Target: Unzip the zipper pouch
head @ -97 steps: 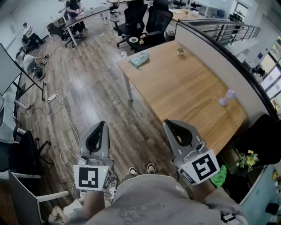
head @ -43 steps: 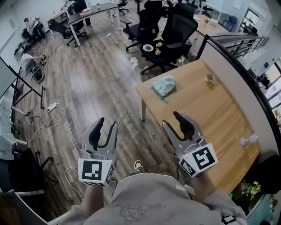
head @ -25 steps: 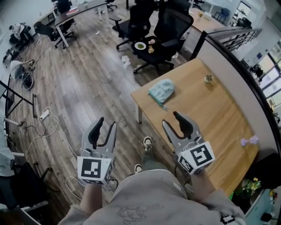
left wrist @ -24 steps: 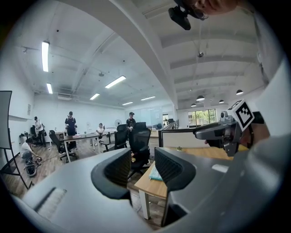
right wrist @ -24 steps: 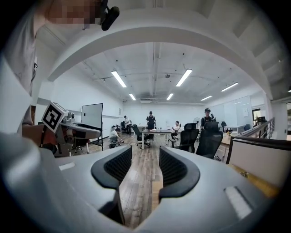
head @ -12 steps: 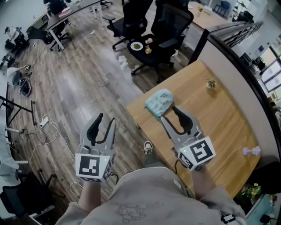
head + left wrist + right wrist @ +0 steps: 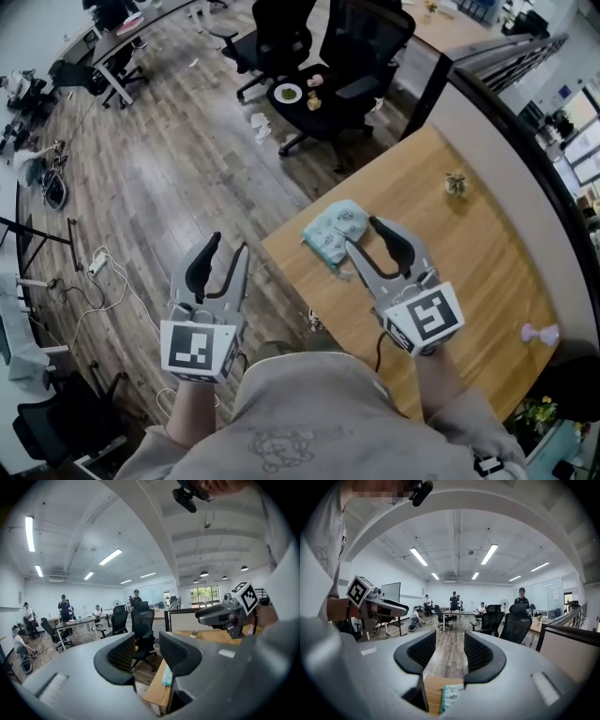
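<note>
Head view: the zipper pouch (image 7: 333, 230), pale green and patterned, lies flat near the corner of the wooden table (image 7: 459, 272), with black office chairs (image 7: 361, 52) standing beyond that corner. The right tool (image 7: 362, 234) hangs over the table just beside the pouch, its jaws spread and holding nothing. The left tool (image 7: 228, 247) is held out over the wooden floor (image 7: 169, 169), off the table's edge and apart from the pouch, jaws likewise spread and empty.

Pale teal zipper pouch (image 7: 336, 232) lies flat (patterned fabric); near table corner
</note>
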Demonstrator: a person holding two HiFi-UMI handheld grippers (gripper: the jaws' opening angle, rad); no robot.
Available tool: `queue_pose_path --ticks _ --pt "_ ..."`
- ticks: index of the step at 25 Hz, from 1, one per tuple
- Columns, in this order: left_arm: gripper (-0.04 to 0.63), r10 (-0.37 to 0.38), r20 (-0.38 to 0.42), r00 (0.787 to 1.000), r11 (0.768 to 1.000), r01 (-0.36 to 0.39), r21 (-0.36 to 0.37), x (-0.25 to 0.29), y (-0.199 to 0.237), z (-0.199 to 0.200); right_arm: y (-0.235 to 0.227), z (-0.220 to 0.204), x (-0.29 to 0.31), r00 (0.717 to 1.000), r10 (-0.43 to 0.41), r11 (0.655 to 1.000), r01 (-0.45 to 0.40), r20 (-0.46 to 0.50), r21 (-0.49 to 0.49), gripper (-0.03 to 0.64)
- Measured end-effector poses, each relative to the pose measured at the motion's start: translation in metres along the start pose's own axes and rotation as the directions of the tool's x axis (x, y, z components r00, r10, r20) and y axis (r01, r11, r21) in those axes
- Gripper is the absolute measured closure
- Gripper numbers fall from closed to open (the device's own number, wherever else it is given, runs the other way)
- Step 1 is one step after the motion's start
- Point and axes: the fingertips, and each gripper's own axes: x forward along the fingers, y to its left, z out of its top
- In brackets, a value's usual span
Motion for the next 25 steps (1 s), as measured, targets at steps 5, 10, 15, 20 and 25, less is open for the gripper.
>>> queue_pose_path --ticks 5,10,15,20,25 --pt "0.436 -0.013 -0.033 0.999 1.0 0.013 -0.003 0.012 0.005 -0.004 -0.003 -0.004 0.009 1.0 -0.006 1.0 0.006 -0.012 0.009 0.439" --pt "0.436 -0.067 -0.017 0.998 0.998 0.067 0.01 0.014 0.013 -0.006 0.003 -0.012 0.018 0.998 -0.029 1.0 0.029 -0.049 0.007 0.439" --pt "0.436 -0.088 -0.021 0.996 0.996 0.088 0.02 0.015 0.034 -0.004 0.007 -0.019 0.032 0.994 -0.031 1.0 0.031 -0.109 -0.002 0.439" --pt "0.436 -0.104 -0.027 0.994 0.994 0.105 0.015 0.026 0.044 -0.014 0.005 -0.031 0.057 0.984 0.023 0.999 -0.03 -0.177 -0.035 0.439" --pt "0.435 -0.143 -0.037 0.989 0.989 0.144 0.021 0.046 0.044 -0.033 -0.011 -0.058 0.092 0.96 0.062 0.994 -0.084 -0.275 -0.066 0.439"
